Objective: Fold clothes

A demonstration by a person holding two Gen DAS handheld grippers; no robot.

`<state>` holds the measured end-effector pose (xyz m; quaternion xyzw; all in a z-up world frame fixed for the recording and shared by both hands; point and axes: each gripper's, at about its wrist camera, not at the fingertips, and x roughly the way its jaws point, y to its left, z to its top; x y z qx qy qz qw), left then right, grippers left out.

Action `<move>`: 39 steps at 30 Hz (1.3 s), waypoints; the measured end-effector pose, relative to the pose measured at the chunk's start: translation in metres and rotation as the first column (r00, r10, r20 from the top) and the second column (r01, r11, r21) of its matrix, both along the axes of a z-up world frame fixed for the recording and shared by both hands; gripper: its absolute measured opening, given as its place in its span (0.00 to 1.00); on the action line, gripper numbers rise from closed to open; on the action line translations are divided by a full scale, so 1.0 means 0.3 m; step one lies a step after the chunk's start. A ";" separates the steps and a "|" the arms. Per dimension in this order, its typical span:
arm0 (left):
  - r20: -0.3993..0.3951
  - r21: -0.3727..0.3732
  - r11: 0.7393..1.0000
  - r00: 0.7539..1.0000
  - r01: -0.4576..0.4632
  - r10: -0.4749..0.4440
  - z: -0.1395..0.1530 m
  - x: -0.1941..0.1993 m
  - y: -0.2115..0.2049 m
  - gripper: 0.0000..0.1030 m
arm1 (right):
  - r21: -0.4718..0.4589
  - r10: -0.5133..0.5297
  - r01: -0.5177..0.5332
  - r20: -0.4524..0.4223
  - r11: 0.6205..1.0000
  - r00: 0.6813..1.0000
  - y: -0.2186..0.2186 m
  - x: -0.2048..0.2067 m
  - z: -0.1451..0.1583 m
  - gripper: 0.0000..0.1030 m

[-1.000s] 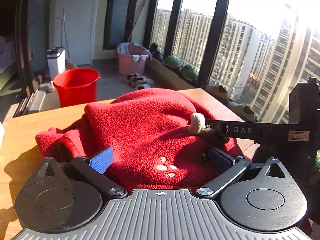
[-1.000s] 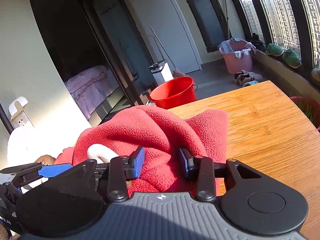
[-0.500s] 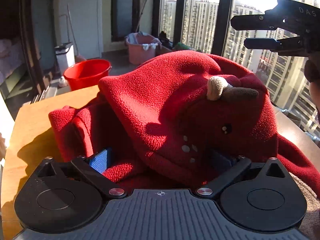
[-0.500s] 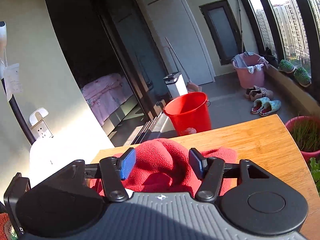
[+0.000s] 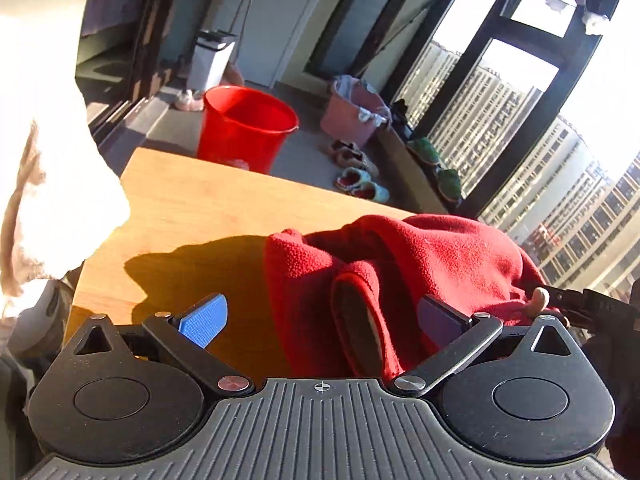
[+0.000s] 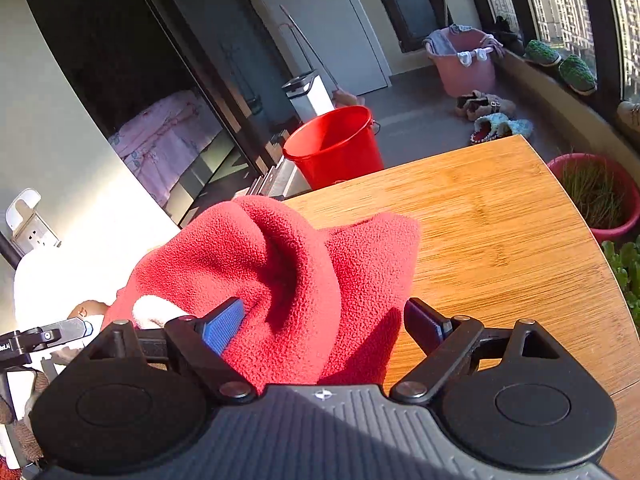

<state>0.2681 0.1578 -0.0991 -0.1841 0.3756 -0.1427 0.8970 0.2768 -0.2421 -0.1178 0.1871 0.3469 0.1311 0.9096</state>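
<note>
Red fleece garment (image 6: pixel 288 280) bunched up low in both frames, heaped on the near end of the wooden table (image 6: pixel 500 216). Soft, thick, floppy stuff, probably light and not slippery, nothing fragile. Won't hold a crease alone, so likely best pinched at a hem or cuff edge, not the puffy middle.

Right gripper (image 6: pixel 324 328) spread wide, jaws just been opening, fleece lying between the blue pads, left pad brushing it but nothing clamped. Left gripper (image 5: pixel 320 316) also wide, a folded flap of fleece sitting in the gap toward the right pad, no squeeze visible, so holding nothing as far as can be told.

Further back, bare tabletop in sun. Beyond the table edge, red bucket (image 6: pixel 334 146) mid-frame, pink laundry basket (image 6: pixel 464 62) upper right, slippers on the floor by the windows.
</note>
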 end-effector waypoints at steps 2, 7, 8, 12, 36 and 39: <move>-0.042 -0.064 0.998 0.999 -0.029 0.026 -0.028 0.050 0.026 1.00 | 0.006 -0.007 0.007 0.003 1.000 1.000 -0.014 0.033 0.008 0.85; -0.108 -0.159 0.986 0.994 -0.047 0.030 -0.094 0.141 0.025 1.00 | 0.007 -0.007 0.007 -0.028 1.000 1.000 -0.017 0.131 -0.029 0.85; -0.112 -0.154 0.987 0.993 -0.038 0.020 -0.102 0.152 0.015 1.00 | 0.008 -0.001 0.001 -0.042 1.000 0.999 -0.012 0.153 -0.049 0.85; -0.116 -0.139 0.990 0.993 0.001 -0.017 -0.130 0.190 -0.022 1.00 | 0.089 0.032 -0.024 -0.087 0.996 0.996 -0.029 0.228 -0.117 0.97; 0.274 -0.111 0.951 0.928 0.289 -0.250 0.144 -0.191 -0.109 0.43 | -0.160 0.265 -0.216 0.428 0.963 0.864 0.051 -0.254 0.216 0.34; 0.274 -0.119 0.944 0.924 0.307 -0.266 0.137 -0.287 -0.109 0.43 | -0.128 0.262 -0.229 0.430 0.965 0.864 0.031 -0.370 0.213 0.35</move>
